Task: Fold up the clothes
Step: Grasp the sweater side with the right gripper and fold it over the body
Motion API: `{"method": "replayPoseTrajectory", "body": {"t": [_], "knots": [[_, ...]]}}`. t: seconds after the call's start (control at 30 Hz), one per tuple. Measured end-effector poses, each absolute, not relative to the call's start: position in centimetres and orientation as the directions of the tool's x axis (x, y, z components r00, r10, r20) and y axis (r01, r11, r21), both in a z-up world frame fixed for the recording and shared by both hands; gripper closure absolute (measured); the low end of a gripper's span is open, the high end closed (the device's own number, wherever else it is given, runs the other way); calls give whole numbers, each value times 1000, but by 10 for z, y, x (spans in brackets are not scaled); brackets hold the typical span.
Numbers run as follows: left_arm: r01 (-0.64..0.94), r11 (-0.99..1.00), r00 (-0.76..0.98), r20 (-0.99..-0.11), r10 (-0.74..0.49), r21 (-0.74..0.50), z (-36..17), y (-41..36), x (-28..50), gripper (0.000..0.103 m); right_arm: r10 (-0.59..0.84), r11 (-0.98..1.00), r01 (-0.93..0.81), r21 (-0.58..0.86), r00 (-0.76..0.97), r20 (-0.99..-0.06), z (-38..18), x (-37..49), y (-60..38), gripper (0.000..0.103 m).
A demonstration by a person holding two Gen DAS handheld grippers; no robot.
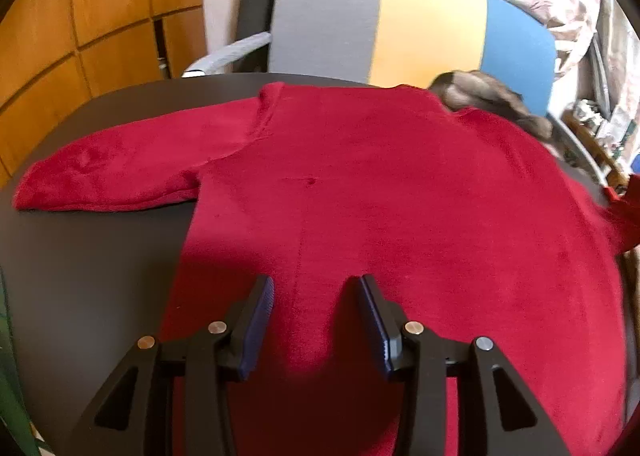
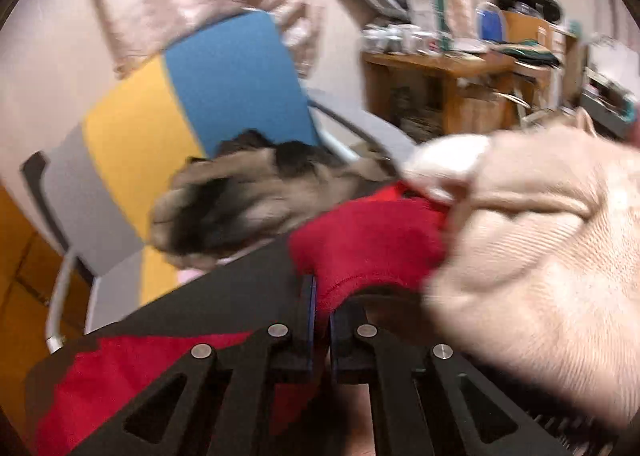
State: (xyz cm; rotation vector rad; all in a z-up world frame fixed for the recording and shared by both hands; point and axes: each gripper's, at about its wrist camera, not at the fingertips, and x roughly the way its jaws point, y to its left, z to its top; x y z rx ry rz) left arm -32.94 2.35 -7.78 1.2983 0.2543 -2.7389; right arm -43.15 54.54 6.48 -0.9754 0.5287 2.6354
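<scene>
Right gripper [image 2: 322, 308]: jaws clamped on red sweater [image 1: 400, 192] sleeve end, raised off table [image 1: 100, 256]. Left gripper [image 1: 316, 320]: jaws parted, empty, above sweater's hem; body extends away toward chair [image 1: 400, 16].

Black tongs [image 1: 316, 320], blue pads [image 1: 256, 328], silver pivot screws [image 1: 217, 327].

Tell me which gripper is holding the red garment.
The right gripper: its jaws are shut on a fold of the red garment. The left gripper hangs open above the cloth, gripping nothing.
</scene>
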Motion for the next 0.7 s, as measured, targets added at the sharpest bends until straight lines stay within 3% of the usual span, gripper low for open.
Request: {"method": "replayPoseTrajectory", "body": {"t": [0.23,0.33,0.5,0.7], "knots": [[117,-951,-668,-731,137,-286,-81,-8,-319,58,-3,-997,-40,73,-857,-515,133,-438,403,98],[117,-934,-687,-707,170,-338,-85,-15,-316,57,-91,-994,109,-7,-863,-497,134,-444,331,97],[115,-929,-698,-695,175,-351,-86,-13,-313,57,-210,-941,323,-101,-793,-572,87,-444,221,97],[112,-907,-710,-672,212,-405,-88,-22,-310,57,-258,-857,504,-105,-597,-760,-22,-428,138,97]]}}
